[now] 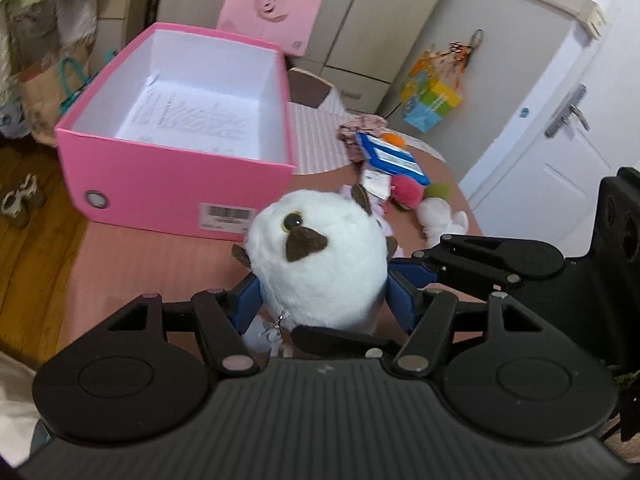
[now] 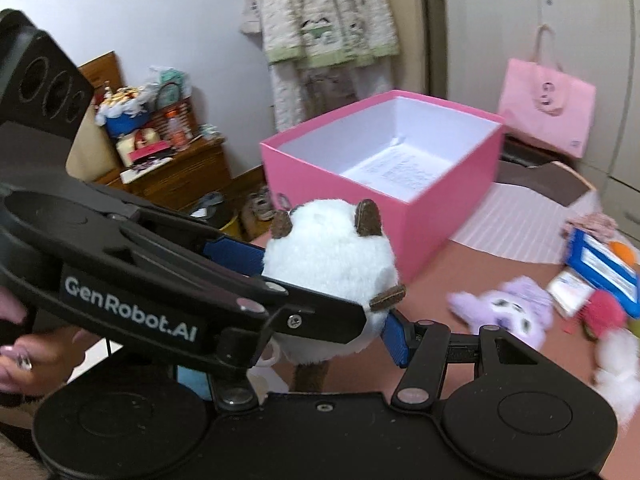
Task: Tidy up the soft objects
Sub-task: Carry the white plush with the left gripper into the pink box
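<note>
The white plush cat (image 1: 320, 256) is sitting lifted above the pink table (image 1: 120, 264), squeezed between the blue pads of both grippers at once. In the left wrist view it is filling the centre, with the pink box (image 1: 176, 184) at about ten o'clock from it. The box is standing open and, as far as the pictures show, is holding only a printed sheet (image 1: 188, 116), so the sorting looks barely begun. A purple plush (image 2: 508, 308), a pink pompom (image 2: 604, 308), a white fluffy toy (image 2: 616, 372) and a blue packet (image 2: 600, 264) are lying loose on the table at about three o'clock from the cat in the right wrist view, so most of the work is left.

The left gripper (image 1: 324, 300) is clamping the cat from below, fingers pressed into its flanks. The right gripper (image 2: 320, 316) is also pinching it, with the left tool crossing in from nine o'clock. Both are angled forward toward the box.
</note>
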